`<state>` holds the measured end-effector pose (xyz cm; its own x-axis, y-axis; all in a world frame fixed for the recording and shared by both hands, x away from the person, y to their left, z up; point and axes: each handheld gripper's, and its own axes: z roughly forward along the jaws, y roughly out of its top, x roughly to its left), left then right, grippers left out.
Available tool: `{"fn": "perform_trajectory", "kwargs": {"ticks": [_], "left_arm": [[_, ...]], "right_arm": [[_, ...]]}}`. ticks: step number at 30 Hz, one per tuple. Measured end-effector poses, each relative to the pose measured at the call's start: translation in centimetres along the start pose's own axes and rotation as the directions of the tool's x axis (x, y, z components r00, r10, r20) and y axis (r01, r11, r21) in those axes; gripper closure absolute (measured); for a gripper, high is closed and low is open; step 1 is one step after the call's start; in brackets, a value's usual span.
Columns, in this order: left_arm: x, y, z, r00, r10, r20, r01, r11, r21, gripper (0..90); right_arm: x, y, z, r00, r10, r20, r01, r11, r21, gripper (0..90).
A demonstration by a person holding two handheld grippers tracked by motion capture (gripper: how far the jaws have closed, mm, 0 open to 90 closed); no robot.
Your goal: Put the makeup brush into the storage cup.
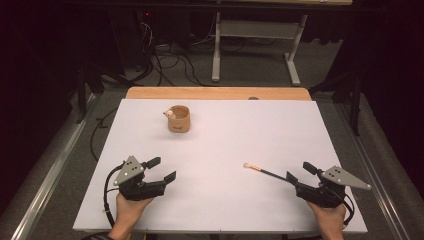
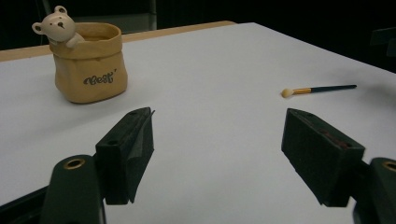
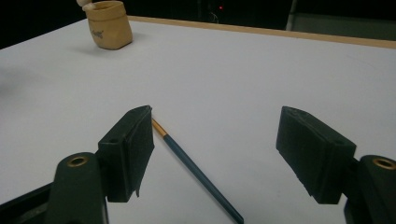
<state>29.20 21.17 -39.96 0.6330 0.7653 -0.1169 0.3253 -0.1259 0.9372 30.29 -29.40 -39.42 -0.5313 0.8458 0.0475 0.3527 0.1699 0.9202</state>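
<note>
On the white table sheet (image 1: 215, 150), near right: one slim brush (image 1: 265, 171), dark blue handle, gold ferrule, pale rounded tip, lying flat between the spread, empty jaws of the right gripper (image 1: 299, 173), seemingly lined up for a pickup; left gripper (image 1: 162, 169) likewise agape, idle, holding nothing. Far left: tan bear pot (image 1: 179, 119), upright, probably the brush's destination.

High view looks forward and down over the white table (image 1: 220, 150); both gripper views skim low across it, sharing the bear pot (image 2: 88, 60) at eleven o'clock.
</note>
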Motion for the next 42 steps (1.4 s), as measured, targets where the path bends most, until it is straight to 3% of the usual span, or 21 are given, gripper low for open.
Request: {"fn": "perform_trajectory", "kwargs": {"ticks": [16, 24, 39, 42], "left_arm": [[-0.1, 0.0, 0.1, 1.0, 0.001, 0.001, -0.001, 1.0, 0.002, 26.0], [-0.1, 0.0, 0.1, 1.0, 0.0, 0.001, 0.0, 1.0, 0.001, 25.9], [0.0, 0.0, -0.1, 1.0, -0.002, 0.005, 0.002, 1.0, 0.002, 26.0], [0.0, 0.0, -0.1, 1.0, -0.003, 0.005, 0.003, 1.0, 0.0, 26.0]], "right_arm": [[0.9, 0.6, 0.8, 0.9992, -0.016, -0.036, 0.016, 1.0, 0.005, 30.8], [1.7, 1.2, 1.6, 0.9967, -0.023, -0.078, 0.024, 1.0, 0.016, 33.0], [2.7, 2.5, 3.6, 0.9928, -0.049, -0.109, 0.058, 0.995, 0.078, 33.1], [2.7, 2.9, 4.1, 0.9916, -0.061, -0.114, 0.074, 0.991, 0.114, 33.1]]}}
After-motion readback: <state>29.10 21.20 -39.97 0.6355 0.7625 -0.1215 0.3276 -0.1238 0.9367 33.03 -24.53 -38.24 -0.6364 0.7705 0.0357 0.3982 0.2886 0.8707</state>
